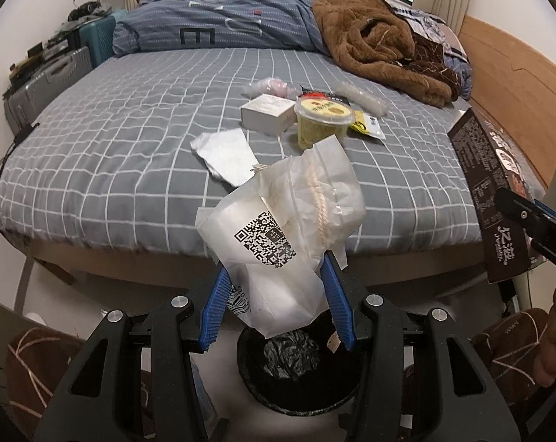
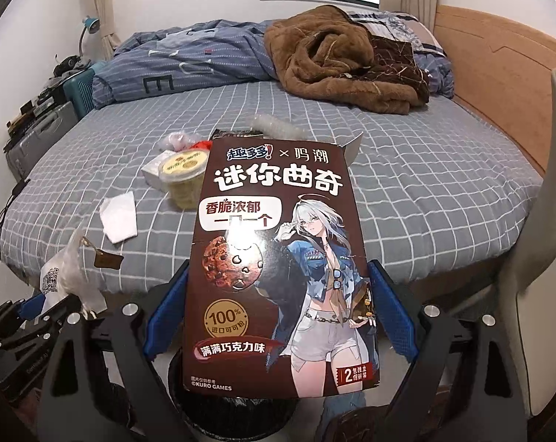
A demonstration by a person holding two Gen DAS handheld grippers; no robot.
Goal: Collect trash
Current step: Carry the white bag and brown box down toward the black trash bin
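Note:
My left gripper (image 1: 278,276) is shut on a white paper bag (image 1: 278,235) with a QR code, held just above a black trash bin (image 1: 296,379) lined with a black bag. My right gripper (image 2: 278,280) is shut on a brown cookie box (image 2: 278,258), held upright above the same bin (image 2: 233,416). The box also shows at the right of the left wrist view (image 1: 488,184). On the bed lie a white tissue (image 1: 226,154), a yellow lidded cup (image 1: 322,118), a small white box (image 1: 267,112), a yellow wrapper (image 1: 366,125) and clear plastic wrappers (image 1: 359,97).
The bed (image 1: 112,147) has a grey checked sheet, a blue duvet (image 1: 211,22) and a brown blanket (image 1: 381,48) at the far side. Suitcases (image 1: 53,81) stand at the left. A wooden headboard (image 1: 517,84) runs along the right. Slippered feet (image 1: 513,350) flank the bin.

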